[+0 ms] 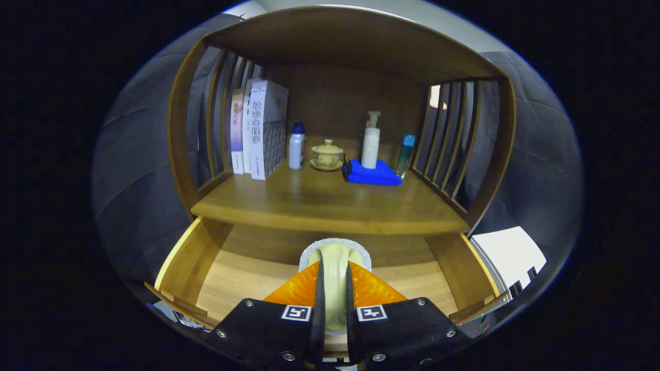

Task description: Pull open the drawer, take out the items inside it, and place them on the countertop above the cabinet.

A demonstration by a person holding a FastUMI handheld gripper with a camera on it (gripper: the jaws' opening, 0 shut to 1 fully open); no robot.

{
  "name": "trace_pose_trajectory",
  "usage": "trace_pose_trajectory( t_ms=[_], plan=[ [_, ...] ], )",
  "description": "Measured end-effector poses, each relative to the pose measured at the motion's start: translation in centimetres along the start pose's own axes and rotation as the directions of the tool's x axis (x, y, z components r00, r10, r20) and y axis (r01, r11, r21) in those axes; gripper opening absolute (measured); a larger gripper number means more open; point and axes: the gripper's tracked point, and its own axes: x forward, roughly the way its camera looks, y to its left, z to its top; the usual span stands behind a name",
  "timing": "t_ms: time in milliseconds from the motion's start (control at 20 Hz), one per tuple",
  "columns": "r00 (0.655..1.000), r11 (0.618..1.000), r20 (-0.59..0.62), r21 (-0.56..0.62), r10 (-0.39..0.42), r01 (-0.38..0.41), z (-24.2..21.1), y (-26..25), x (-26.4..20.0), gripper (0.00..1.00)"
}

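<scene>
While clamped in the claw (334,288), a cream-and-grey sponge (335,251) above the open drawer (196,257).

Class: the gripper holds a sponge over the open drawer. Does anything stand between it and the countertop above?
Nothing visible. The gripper is shut on the sponge; the countertop's near part is bare, its bottles and books farther back.

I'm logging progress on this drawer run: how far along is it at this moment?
Done: the drawer stands pulled open below the countertop. In hand: the gripper is shut on a cream, grey-rimmed item, held over the open drawer. Left: setting it on the countertop, in front of the books, bottles and blue cloth. I cannot tell whether more items remain in the drawer.
</scene>
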Motion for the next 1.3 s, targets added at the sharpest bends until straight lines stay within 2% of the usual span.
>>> trace_pose_trajectory(
  t_ms=[350,700,1100,1200,1300],
  plan=[
    [1.0,1.0,0.023,-0.012,0.014,-0.014,3.4,0.6,2.0,0.18],
    [1.0,1.0,0.011,0.016,0.019,-0.02,7.7,0.4,6.6,0.18],
    [0.999,0.998,-0.015,0.046,0.049,-0.048,9.7,-0.2,13.1,0.21],
    [0.998,0.998,-0.02,0.031,0.061,-0.06,9.4,-0.1,13.9,0.25],
    [0.999,0.999,-0.007,-0.001,0.033,-0.033,9.1,-0.9,14.5,0.47]
  ],
)
